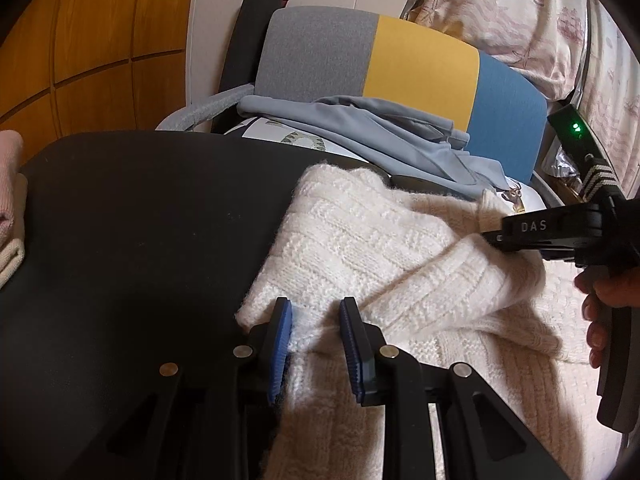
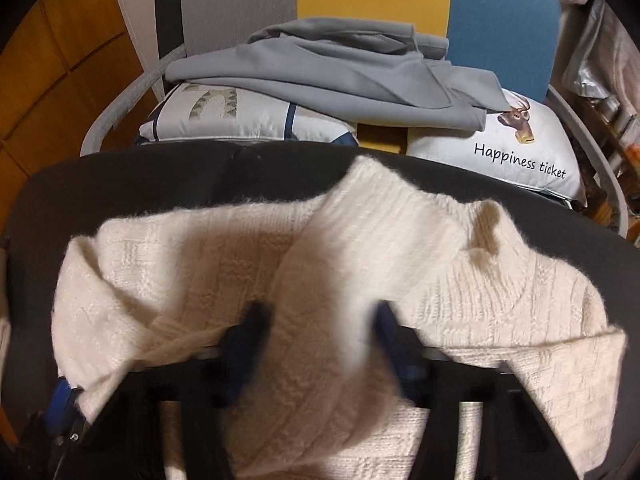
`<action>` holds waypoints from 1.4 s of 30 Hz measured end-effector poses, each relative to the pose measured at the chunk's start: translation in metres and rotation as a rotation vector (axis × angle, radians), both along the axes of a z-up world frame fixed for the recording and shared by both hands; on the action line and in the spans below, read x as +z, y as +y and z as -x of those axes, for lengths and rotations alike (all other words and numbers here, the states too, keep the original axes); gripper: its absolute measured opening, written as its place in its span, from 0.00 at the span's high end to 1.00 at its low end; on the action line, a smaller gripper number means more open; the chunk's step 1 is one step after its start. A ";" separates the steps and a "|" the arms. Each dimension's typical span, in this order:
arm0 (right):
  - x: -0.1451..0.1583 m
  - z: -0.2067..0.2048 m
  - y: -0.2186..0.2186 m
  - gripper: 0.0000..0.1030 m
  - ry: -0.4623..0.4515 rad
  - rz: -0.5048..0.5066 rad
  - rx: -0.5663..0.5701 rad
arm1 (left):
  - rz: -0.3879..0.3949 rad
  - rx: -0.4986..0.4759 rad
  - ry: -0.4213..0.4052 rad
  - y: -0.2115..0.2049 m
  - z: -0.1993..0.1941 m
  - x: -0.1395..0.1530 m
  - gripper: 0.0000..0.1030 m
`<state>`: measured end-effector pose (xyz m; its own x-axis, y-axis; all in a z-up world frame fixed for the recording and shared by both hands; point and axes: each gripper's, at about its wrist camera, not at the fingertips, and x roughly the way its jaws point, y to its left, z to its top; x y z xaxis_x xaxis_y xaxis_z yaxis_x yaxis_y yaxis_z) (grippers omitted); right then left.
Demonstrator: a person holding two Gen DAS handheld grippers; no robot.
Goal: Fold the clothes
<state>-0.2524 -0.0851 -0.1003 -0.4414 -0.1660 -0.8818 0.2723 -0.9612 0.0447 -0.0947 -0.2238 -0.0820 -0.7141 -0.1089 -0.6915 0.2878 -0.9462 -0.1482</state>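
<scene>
The cream knit sweater point(image 2: 360, 264) lies spread on the black bench point(image 1: 132, 216), its collar toward the chair point(image 1: 420, 60) behind. A sleeve is folded across the body.

The left hand-held gripper point(image 1: 316, 344) stands at the sweater's near left edge, its blue pads point(image 1: 282, 344) astride a fold of knit with a gap showing, so open rather than pinching. The right hand-held gripper point(image 2: 320, 344) hovers over the sweater's middle, blurred, jaws apart with nothing between them.

To do this fold well, I judge the left should pin that edge while the right smooths the sleeve flat, keeping it parallel to the side seam before the next fold.
</scene>
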 end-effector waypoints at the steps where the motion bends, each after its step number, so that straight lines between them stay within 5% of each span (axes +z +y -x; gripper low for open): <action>1: 0.001 0.000 0.001 0.68 0.002 0.012 0.006 | 0.001 0.000 0.000 0.000 0.000 0.000 0.75; 3: 0.006 0.000 0.005 0.83 0.002 0.050 0.009 | 0.003 0.000 0.000 0.001 0.000 0.000 0.75; 13: 0.051 -0.049 0.062 0.87 0.153 0.337 -0.003 | 0.015 -0.002 -0.006 0.001 0.000 0.001 0.75; 16: 0.032 -0.068 0.086 0.87 0.151 0.389 -0.060 | 0.019 -0.003 -0.007 0.002 0.000 0.001 0.74; 20: -0.013 -0.083 0.110 0.84 0.025 0.478 -0.135 | 0.028 -0.005 -0.010 0.003 0.001 0.001 0.74; 24: 0.000 -0.101 0.110 0.61 0.069 0.390 -0.104 | 0.037 -0.006 -0.014 0.004 0.002 0.001 0.73; 29: -0.001 -0.112 0.141 0.60 -0.007 0.442 -0.167 | 0.025 -0.009 -0.011 0.001 0.002 0.000 0.73; 34: -0.002 -0.134 0.192 0.39 -0.034 0.653 -0.326 | 0.021 -0.011 -0.011 0.000 0.003 -0.001 0.73; 37: -0.005 -0.136 0.211 0.37 -0.042 0.782 -0.385 | 0.019 -0.011 -0.010 0.000 0.003 -0.001 0.73; 42: -0.023 -0.121 0.218 0.37 -0.201 0.923 -0.471 | 0.007 -0.011 -0.006 -0.001 0.003 -0.001 0.73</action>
<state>-0.1313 0.1329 -0.1235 -0.4952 -0.6598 -0.5652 -0.2132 -0.5384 0.8153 -0.0973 -0.2247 -0.0833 -0.7110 -0.1055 -0.6952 0.2779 -0.9504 -0.1400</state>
